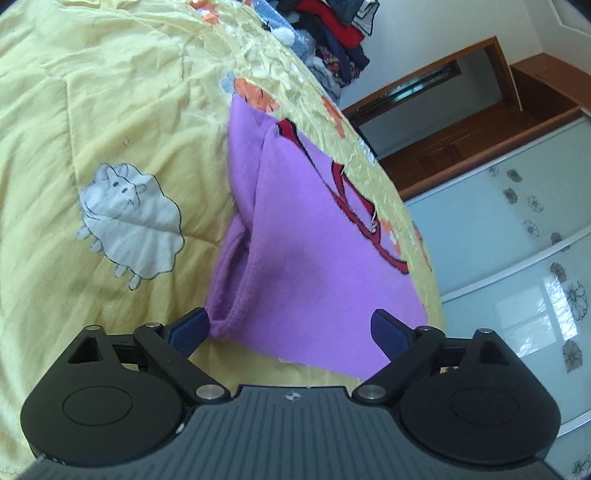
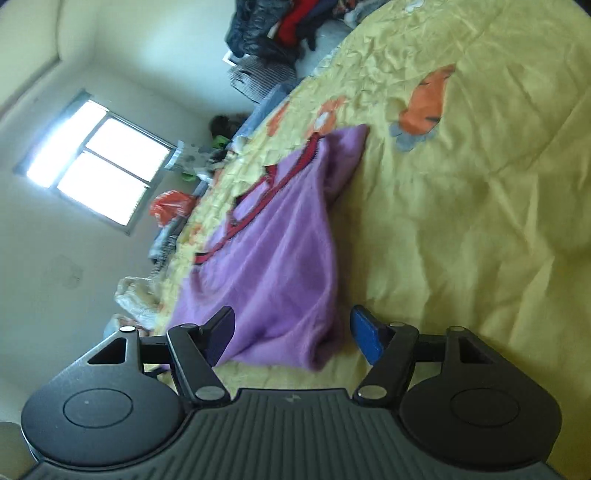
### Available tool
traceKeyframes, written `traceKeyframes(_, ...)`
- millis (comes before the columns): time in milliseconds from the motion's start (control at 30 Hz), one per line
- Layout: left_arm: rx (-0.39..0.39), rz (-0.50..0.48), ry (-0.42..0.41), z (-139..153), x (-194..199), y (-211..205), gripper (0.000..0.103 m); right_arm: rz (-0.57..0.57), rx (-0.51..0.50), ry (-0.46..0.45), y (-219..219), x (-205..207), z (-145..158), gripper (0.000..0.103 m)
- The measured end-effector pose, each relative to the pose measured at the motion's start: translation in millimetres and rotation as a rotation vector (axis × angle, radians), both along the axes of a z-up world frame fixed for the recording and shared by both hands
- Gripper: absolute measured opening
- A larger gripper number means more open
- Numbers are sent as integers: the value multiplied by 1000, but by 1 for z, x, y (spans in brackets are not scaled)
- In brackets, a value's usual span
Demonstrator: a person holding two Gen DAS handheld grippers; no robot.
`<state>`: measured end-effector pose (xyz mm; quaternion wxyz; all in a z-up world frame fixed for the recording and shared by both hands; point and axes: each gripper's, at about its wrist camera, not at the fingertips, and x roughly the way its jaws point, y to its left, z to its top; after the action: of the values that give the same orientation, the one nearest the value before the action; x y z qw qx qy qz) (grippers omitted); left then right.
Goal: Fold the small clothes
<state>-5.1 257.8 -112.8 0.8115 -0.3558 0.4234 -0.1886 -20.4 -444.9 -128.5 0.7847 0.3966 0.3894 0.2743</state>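
Observation:
A small purple garment (image 1: pixel 299 236) with red trim lies partly folded on a yellow quilt (image 1: pixel 110 110). It also shows in the right wrist view (image 2: pixel 273 251). My left gripper (image 1: pixel 290 328) is open, its blue pads on either side of the garment's near edge, holding nothing. My right gripper (image 2: pixel 293 332) is open too, its pads straddling the garment's near end. The red trim (image 1: pixel 351 206) runs along the garment's far side.
The quilt (image 2: pixel 461 203) has a grey sheep patch (image 1: pixel 129 218) and orange patches (image 2: pixel 424 107). A pile of dark and red clothes (image 1: pixel 332 29) sits at the bed's far end. A wooden wardrobe (image 1: pixel 480 122) and a window (image 2: pixel 96 158) are beyond the bed.

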Motion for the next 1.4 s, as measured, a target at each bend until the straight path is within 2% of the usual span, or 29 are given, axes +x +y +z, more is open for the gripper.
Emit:
traceKeyframes(33,20,-5,-6,2,1,-3,92,3,38,0,2,1,-1,68)
traceKeyframes(133,-7,-14,-6,2,3,-4,88,5,76,-26,3,-1,1,33)
traceKeyframes(200,-40,-10,-18,5,2,-3,85,4,85,-55,2,-3,3,33)
traceKeyframes(267,-33,-30,-11,5,5,-7,85,18,127,-75,3,-2,4,33)
traceKeyframes(333,-34,-39,3,1,8,-9,82,47,114,-67,8,4,1,33)
traceKeyframes(367,-28,-33,3,0,9,-10,68,59,106,-72,12,7,0,33)
traceKeyframes(400,-23,-30,12,-1,11,-10,38,69,94,-65,15,10,-1,33)
traceKeyframes(433,-27,-27,20,-3,11,-10,22,70,65,-59,20,12,-2,32)
traceKeyframes(467,-23,-19,24,-4,12,-9,12,80,33,-57,24,14,-2,25)
traceKeyframes(533,27,4,36,-4,12,-7,10,125,-16,-57,35,14,-3,5)
traceKeyframes(567,42,18,37,-4,12,-5,10,136,-30,-55,41,13,-4,5)
traceKeyframes(600,57,30,31,-2,11,-3,10,146,8,-59,42,11,-3,5)
traceKeyframes(767,79,69,-8,10,5,0,9,104,286,-106,25,6,13,4)
traceKeyframes(833,98,75,-8,14,4,1,9,103,348,-139,19,6,20,4)
traceKeyframes(933,109,78,0,15,2,5,9,182,274,-177,16,8,33,4)
traceKeyframes(1000,111,75,8,13,0,6,9,284,202,-176,20,12,35,4)
traceKeyframes(1100,102,95,25,8,-1,12,9,410,-19,-95,35,19,25,4)
traceKeyframes(1133,81,108,29,4,-2,15,9,432,-50,-74,36,22,18,8)
traceKeyframes(1167,65,119,36,2,-3,18,9,442,-88,-90,37,24,16,11)
traceKeyframes(1200,65,127,39,0,-4,18,9,404,-117,-122,34,24,18,17)
traceKeyframes(1233,60,131,42,-2,-6,19,9,382,-113,-131,32,27,18,40)
traceKeyframes(1267,47,135,43,-3,-7,20,9,382,-104,-141,31,29,20,71)
traceKeyframes(1300,45,141,49,-5,-7,20,9,378,-90,-172,32,29,24,81)
traceKeyframes(1333,41,143,53,-6,-7,20,9,386,-68,-189,33,29,26,85)
traceKeyframes(1400,10,149,44,-7,-7,20,9,392,-51,-164,43,33,23,85)
